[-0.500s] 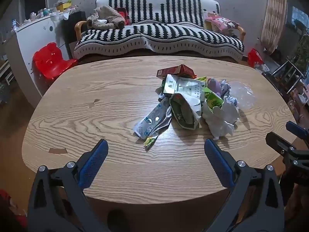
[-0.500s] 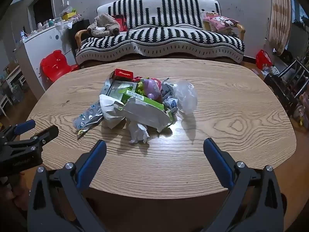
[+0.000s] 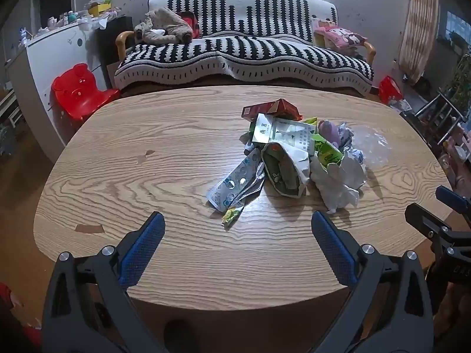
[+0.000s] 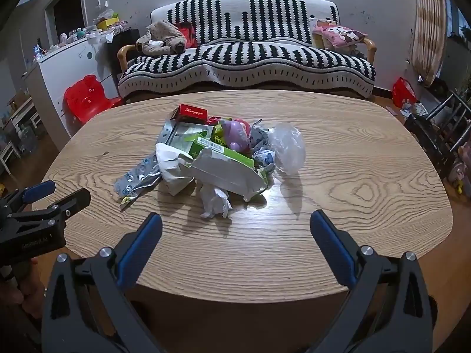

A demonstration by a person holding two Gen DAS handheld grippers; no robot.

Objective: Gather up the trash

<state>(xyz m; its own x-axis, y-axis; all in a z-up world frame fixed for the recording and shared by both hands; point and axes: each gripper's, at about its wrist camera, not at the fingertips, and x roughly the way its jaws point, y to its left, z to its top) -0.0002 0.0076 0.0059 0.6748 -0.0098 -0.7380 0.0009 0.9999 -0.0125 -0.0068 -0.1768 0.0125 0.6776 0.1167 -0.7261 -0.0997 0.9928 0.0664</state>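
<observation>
A pile of trash (image 3: 294,153) lies right of centre on the oval wooden table (image 3: 141,158). In it are a red box (image 3: 270,108), a silver blister pack (image 3: 235,179), a torn green-and-white carton (image 3: 282,170), crumpled white tissue (image 3: 338,176) and a clear plastic bag (image 3: 371,144). My left gripper (image 3: 237,220) is open over the near table edge, short of the blister pack. My right gripper (image 4: 235,217) is open too, just short of the tissue (image 4: 215,200), with the pile (image 4: 220,153) beyond it. Each gripper shows at the edge of the other's view: right (image 3: 426,200), left (image 4: 67,189).
Behind the table stands a black-and-white striped sofa (image 3: 244,53) with cushions and clothes on it. A red child's chair (image 3: 79,91) and a white cabinet (image 3: 56,58) are at the far left. A red bag (image 4: 403,91) and a metal rack (image 4: 441,129) are on the right.
</observation>
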